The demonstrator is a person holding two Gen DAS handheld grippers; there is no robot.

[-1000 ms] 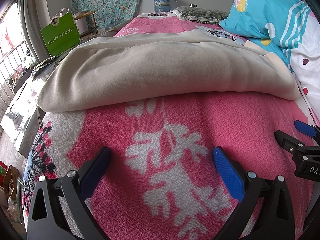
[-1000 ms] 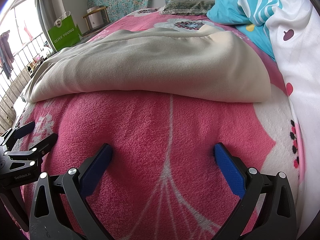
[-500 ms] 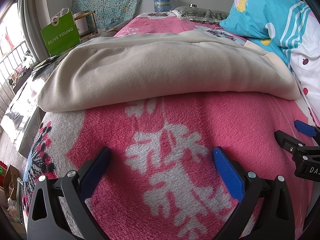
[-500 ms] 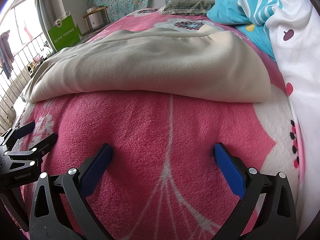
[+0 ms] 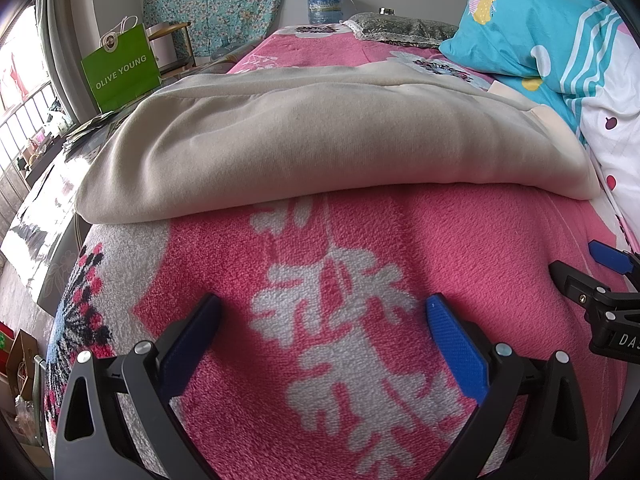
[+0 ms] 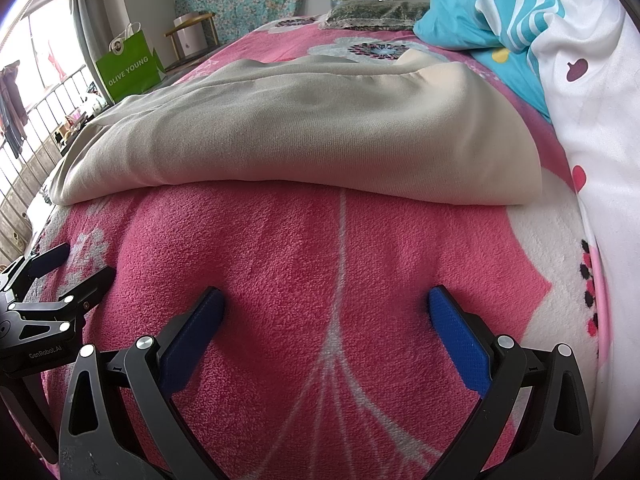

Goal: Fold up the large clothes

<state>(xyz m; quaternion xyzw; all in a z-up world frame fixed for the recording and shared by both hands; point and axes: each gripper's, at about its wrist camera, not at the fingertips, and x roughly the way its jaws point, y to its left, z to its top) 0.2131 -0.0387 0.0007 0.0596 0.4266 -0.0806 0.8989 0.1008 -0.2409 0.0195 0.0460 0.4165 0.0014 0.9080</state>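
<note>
Both claws gape empty — left claw (image 5: 320, 320), right claw (image 6: 326, 312); beige garment (image 5: 320, 148) ahead — thick fold may slip.

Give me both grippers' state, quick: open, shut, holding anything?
Left gripper: open, holding nothing, over the pink blanket.
Right gripper: open, holding nothing, short of the beige garment.

Left gripper (image 5: 322, 312), black frame, blue pads, silver screws, right gripper (image 6: 326, 306) alike
</note>
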